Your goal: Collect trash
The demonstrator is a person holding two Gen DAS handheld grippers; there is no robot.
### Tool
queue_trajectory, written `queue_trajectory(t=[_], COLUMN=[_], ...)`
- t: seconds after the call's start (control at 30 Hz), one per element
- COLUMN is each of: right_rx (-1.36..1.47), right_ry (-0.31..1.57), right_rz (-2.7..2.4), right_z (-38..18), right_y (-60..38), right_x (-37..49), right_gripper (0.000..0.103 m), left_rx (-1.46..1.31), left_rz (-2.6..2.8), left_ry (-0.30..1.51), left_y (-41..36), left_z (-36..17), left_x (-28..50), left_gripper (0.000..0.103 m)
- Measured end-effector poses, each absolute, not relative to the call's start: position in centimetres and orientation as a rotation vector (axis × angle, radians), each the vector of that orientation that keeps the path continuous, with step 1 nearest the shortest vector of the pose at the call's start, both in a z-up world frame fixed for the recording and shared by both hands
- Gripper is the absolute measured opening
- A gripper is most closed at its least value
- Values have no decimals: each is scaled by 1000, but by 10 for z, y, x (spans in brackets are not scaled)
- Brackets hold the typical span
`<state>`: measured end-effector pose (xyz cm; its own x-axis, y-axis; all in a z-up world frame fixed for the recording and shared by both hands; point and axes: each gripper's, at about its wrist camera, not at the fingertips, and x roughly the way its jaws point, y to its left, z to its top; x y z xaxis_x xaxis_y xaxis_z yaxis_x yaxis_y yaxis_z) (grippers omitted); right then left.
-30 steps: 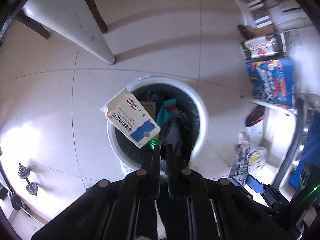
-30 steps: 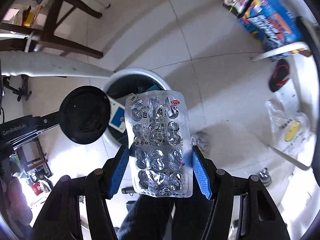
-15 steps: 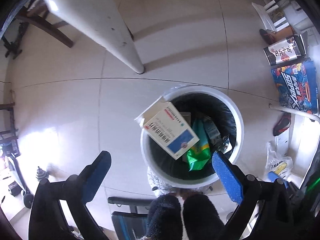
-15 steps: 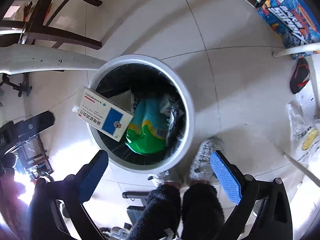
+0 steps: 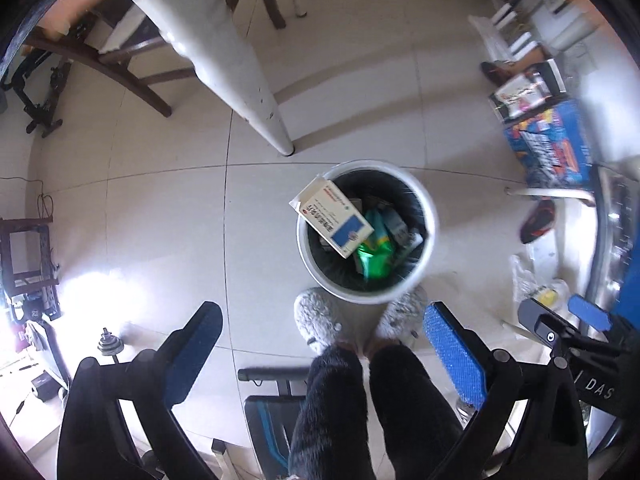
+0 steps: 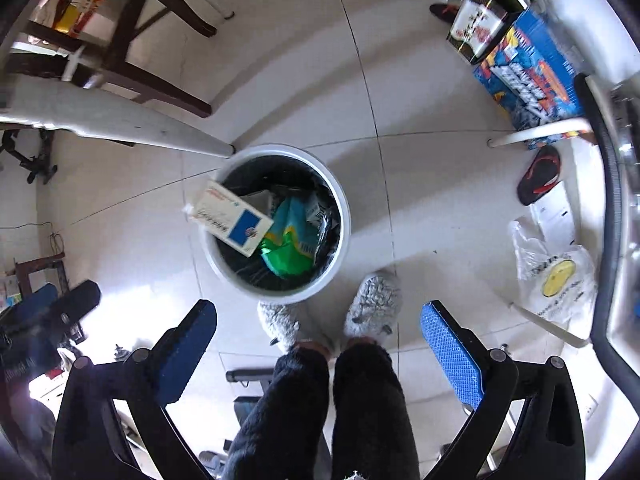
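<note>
A round white trash bin (image 5: 430, 236) (image 6: 344, 216) with a black liner stands on the tiled floor far below both grippers. A white and blue medicine box (image 5: 334, 220) (image 6: 230, 220) leans over its left rim. Green and teal wrappers (image 5: 374, 254) (image 6: 288, 246) lie inside. My left gripper (image 5: 322, 344) points straight down, open, with nothing between its blue pads. My right gripper (image 6: 320, 340) is likewise open and empty, high above the bin. The blister pack is not visible.
A person's dark trouser legs (image 5: 372, 400) and grey slippers (image 6: 372, 304) stand just below the bin. A white table leg (image 5: 256, 96) and wooden chair (image 6: 132, 60) lie at the upper left. Boxes (image 6: 528, 76), a plastic bag (image 6: 556, 280) and a dark shoe (image 6: 538, 176) crowd the right.
Both grippers opened wide and rose away from the bin. The blister pack left the right gripper and dropped out of sight. The medicine box stayed on the bin's rim.
</note>
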<state>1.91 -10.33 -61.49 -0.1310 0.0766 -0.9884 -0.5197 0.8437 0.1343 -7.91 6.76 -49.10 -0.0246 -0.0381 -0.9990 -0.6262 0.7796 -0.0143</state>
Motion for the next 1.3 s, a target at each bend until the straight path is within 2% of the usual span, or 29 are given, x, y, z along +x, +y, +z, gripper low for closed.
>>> queue_trajectory(t=[0.5, 0.73, 1.07, 1.3], right_rx=[-284, -230, -201, -192], right_ry=[1547, 1481, 1431, 1415], right_rz=[735, 831, 928, 944], right_z=[-320, -213, -120, -97], right_y=[-125, -135, -148, -153], right_x=[-12, -23, -42, -46], right_gripper=[103, 103, 103, 103], left_rx=[-650, -690, -754, -750], left_rz=[389, 308, 259, 255], left_ry=[1351, 1253, 1138, 1105], left_y=[51, 42, 39, 37], left_z=[-257, -179, -111, -91], left_x=[-112, -125, -142, -149], left_gripper=[103, 103, 103, 103])
